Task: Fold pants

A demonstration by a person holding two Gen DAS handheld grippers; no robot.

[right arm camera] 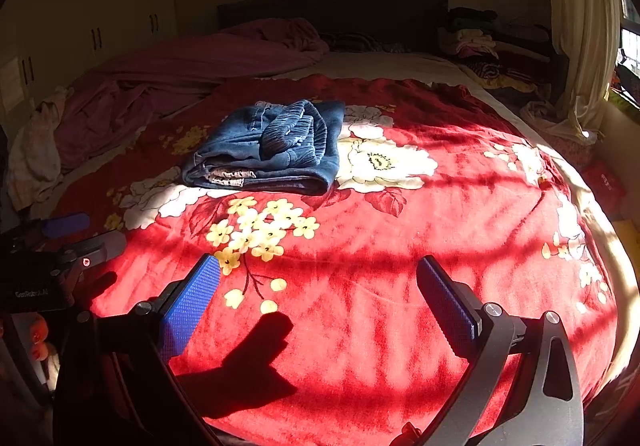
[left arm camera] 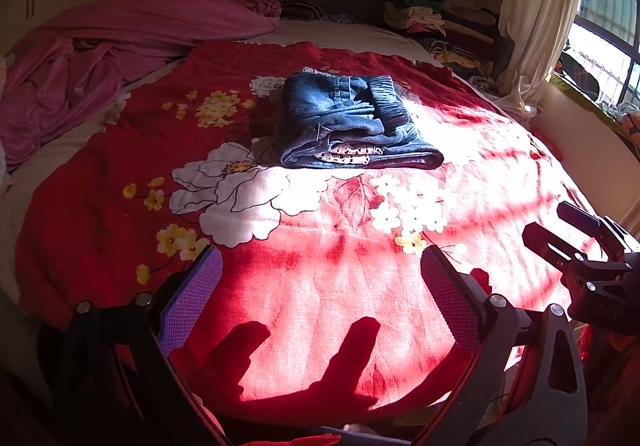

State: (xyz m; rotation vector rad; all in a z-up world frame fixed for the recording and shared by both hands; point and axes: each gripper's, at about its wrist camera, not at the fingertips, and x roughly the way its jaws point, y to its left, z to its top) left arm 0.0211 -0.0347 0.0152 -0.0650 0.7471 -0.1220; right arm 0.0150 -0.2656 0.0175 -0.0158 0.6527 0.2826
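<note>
**Pants folded on the bed, both grippers empty**

I saw the blue pants (left arm camera: 352,122) lying folded in a small bundle on the red flower blanket (left arm camera: 328,278). They sat near the middle of the bed, a bit toward the headboard end. My left gripper (left arm camera: 320,298) hung over the near edge of the bed. Its fingers (left arm camera: 192,298) were spread wide and held nothing. My right gripper (right arm camera: 320,298) hung over the near edge too, with its fingers (right arm camera: 192,302) spread wide and empty. Both were well apart from the pants. A pink cover (left arm camera: 120,42) was bunched up at the far left corner. A pile of clothes (left arm camera: 424,14) sat by the far right corner, near the curtain (left arm camera: 536,6).
</note>
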